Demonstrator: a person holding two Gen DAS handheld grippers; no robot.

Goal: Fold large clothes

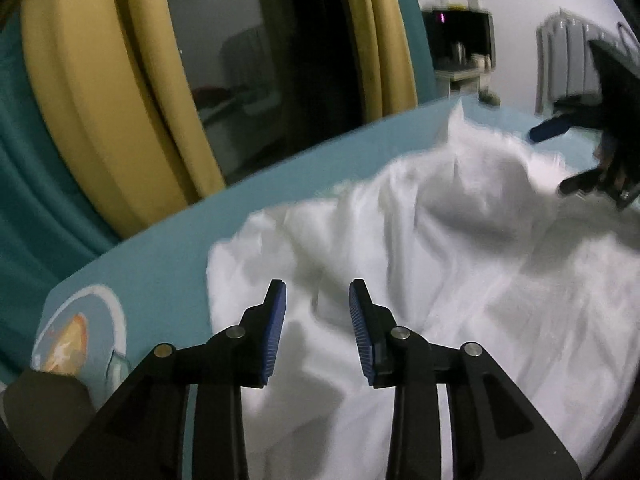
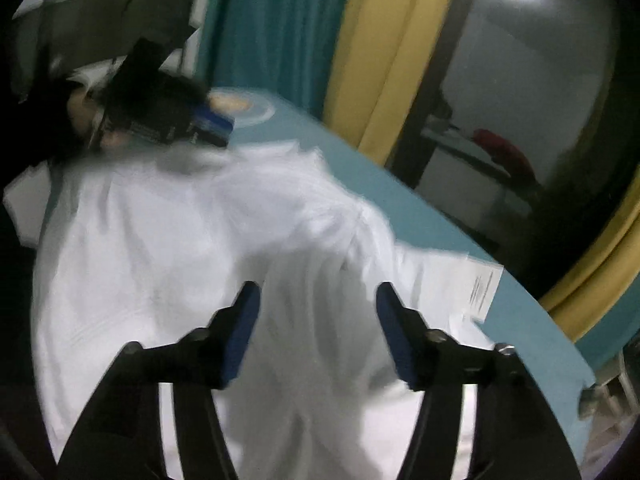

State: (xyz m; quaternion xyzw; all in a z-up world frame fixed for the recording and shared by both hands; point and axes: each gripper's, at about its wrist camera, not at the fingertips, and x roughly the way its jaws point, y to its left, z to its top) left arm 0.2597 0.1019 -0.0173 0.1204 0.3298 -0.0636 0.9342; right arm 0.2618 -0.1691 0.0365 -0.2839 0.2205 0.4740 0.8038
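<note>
A: The white garment lies crumpled across the teal tabletop, bunched in soft folds, most of the surface under it. It looks like a large shirt or gown, though I cannot say which.

B: Are either of the tongs holding it?

A: No. The left tongs hang above the cloth with the blue pads parted and nothing between them. The right tongs are spread wider, also bare, cloth only below them.

B: Any writing on it?

A: A white tag or label sticks out at the garment's edge toward the window side, lying flat on the tabletop. There are dark printed lines on it, but the picture is smeared and I cannot read a word.

B: And that round thing at the corner?

A: A printed picture on the tabletop covering, pale rings around an orange shape. No lettering I can make out. A dark sleeve sits just beside it.

B: What is behind?

A: Yellow curtains and a teal curtain frame a dark window with a ceiling light reflected in it. From the left side's view, the other tongs show far over the cloth's opposite end, blurred.
</note>
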